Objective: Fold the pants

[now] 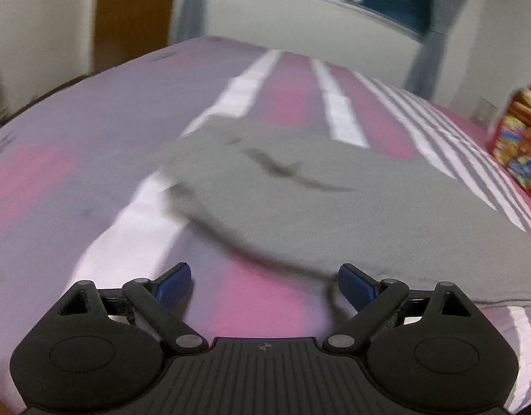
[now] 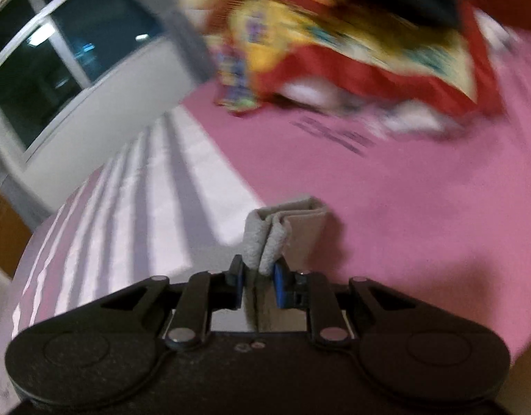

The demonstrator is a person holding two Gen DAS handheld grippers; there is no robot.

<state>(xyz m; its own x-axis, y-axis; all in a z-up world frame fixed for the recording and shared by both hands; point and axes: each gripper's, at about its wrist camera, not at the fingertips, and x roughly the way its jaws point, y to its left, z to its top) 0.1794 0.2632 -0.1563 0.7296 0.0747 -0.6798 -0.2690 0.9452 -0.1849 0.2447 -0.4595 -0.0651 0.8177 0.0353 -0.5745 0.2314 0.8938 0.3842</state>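
Note:
The grey pants lie spread on the pink, grey and white striped bed sheet in the left wrist view. My left gripper is open and empty, low over the sheet, just short of the pants' near edge. My right gripper is shut on a bunched grey fold of the pants and holds it above the pink sheet. The rest of the pants is hidden in the right wrist view.
A colourful red and yellow blanket is heaped at the far side of the bed; it also shows in the left wrist view. A window and white wall stand beyond the bed. A wooden door is at the far left.

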